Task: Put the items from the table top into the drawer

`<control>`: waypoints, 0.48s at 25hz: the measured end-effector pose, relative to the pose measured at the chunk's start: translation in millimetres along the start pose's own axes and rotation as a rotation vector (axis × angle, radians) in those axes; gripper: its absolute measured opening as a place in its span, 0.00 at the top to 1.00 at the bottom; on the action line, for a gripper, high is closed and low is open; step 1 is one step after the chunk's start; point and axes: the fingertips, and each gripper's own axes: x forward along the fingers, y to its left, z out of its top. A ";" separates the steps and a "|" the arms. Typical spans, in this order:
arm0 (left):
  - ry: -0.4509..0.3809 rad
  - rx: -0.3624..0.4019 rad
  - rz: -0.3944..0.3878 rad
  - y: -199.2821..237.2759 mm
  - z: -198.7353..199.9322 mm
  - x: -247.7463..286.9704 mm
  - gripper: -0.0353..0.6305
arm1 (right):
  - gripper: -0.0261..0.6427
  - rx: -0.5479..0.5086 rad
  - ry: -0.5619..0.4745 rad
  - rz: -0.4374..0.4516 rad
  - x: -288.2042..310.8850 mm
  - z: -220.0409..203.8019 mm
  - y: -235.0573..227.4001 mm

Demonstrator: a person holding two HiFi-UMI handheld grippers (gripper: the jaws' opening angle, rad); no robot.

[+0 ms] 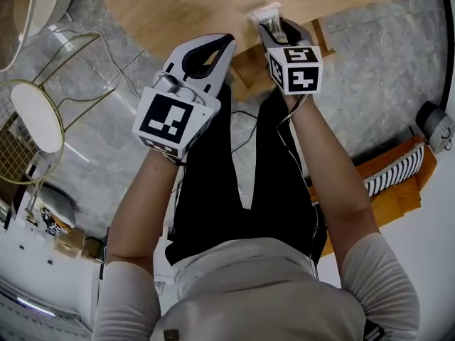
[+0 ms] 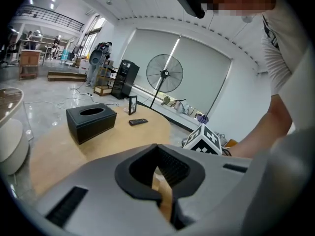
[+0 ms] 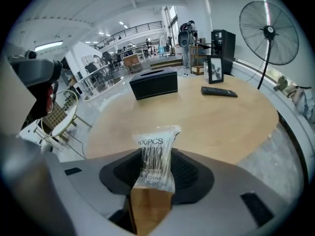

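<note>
One risk: right gripper fingers pinch only the slick clear packet's lower end, so it may slip out; left gripper fingers closed, empty.

Glossy plastic packet, seemingly wooden table

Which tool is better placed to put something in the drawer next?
Right. The right tool grips a clear packet; the left tool is closed on nothing, so it has nothing to drop in.
</note>
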 end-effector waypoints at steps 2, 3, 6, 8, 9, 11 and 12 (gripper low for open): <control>0.016 0.004 -0.024 -14.8 -5.9 14.0 0.93 | 0.68 0.021 0.004 -0.010 -6.4 -16.5 -12.3; 0.025 0.010 -0.036 -23.5 -8.8 21.4 0.93 | 0.68 0.034 0.006 -0.016 -10.4 -25.5 -19.4; 0.051 0.026 -0.068 -49.2 -16.6 42.7 0.93 | 0.68 0.074 0.010 -0.033 -22.6 -52.4 -42.0; 0.065 0.034 -0.087 -63.9 -20.4 55.0 0.93 | 0.68 0.095 0.017 -0.043 -29.2 -69.2 -55.0; 0.072 0.039 -0.095 -70.1 -22.1 61.0 0.93 | 0.68 0.100 0.021 -0.048 -31.7 -76.5 -60.9; 0.084 0.045 -0.107 -80.2 -26.2 72.2 0.93 | 0.68 0.100 0.027 -0.055 -34.9 -88.8 -70.0; 0.090 0.046 -0.111 -84.1 -28.8 76.9 0.93 | 0.68 0.097 0.030 -0.055 -35.1 -94.0 -72.5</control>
